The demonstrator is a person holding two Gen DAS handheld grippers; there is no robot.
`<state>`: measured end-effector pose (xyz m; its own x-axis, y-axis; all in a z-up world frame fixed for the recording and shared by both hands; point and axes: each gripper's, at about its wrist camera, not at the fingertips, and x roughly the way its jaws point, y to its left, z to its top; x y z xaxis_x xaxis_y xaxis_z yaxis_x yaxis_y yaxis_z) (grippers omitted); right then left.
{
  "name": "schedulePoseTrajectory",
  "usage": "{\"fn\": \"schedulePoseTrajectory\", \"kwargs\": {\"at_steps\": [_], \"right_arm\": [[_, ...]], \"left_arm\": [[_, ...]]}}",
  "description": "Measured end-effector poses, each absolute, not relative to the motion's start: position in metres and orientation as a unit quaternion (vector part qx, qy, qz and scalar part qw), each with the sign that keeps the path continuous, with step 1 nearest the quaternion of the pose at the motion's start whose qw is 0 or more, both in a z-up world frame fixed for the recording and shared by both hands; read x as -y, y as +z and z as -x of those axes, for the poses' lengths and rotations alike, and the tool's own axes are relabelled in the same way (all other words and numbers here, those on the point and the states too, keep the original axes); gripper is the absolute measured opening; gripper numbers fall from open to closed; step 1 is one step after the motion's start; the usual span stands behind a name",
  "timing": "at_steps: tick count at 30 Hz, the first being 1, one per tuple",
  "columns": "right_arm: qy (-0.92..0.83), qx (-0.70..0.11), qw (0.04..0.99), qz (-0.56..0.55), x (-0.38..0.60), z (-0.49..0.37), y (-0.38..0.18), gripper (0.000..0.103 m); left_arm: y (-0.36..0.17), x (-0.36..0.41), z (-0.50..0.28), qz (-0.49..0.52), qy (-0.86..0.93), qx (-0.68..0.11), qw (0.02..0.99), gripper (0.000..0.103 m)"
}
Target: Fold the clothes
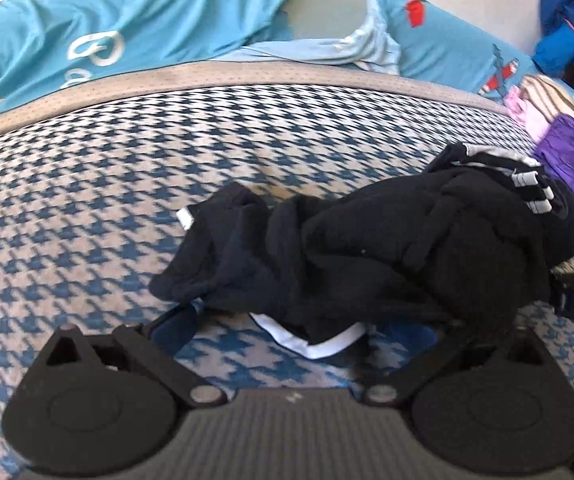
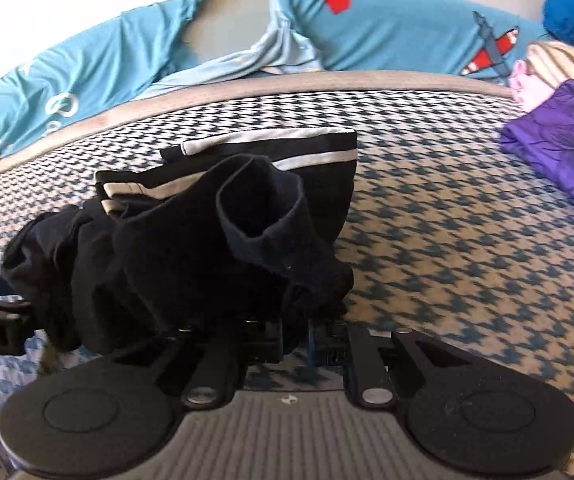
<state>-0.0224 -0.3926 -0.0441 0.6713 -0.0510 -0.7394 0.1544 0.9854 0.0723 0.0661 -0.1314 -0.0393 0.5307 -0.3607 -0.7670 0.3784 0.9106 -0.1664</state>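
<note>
**While it's bunched up like that, grab the hem**

Since the black garment [image 2: 191, 232] is soft, light and floppy, it'll sag wherever it's pinched. Right claw [image 2: 295, 330] is clenched on its near edge; left claw [image 1: 307, 328] is spread wide, released, cloth lying between. It sits crumpled on the checked mat [image 2: 447, 260]. Purple cloth [image 2: 559, 136] lies beside it, blue sheet [image 1: 127, 28] beyond. Nothing's blocking, I'd say.

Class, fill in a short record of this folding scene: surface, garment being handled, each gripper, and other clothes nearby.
surface: houndstooth mat
garment: black garment with white stripes, bunched, unfolded
right gripper: shut on the garment's near edge
left gripper: open, jaws either side of the black cloth
nearby: purple garment at the mat's right; blue printed sheet behind
</note>
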Motion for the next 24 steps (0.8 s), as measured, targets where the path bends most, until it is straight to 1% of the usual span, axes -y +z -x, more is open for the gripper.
{"fn": "schedulePoseTrajectory", "kwargs": {"at_steps": [14, 24], "right_arm": [[0.001, -0.389, 0.92, -0.038, 0.327, -0.01, -0.054, 0.014], [0.009, -0.383, 0.923, -0.029, 0.293, -0.031, -0.047, 0.014]], "left_arm": [[-0.026, 0.082, -0.078, 0.011, -0.119, -0.439, 0.89, 0.103], [-0.016, 0.06, -0.078, 0.013, -0.1, -0.433, 0.896, 0.103]]}}
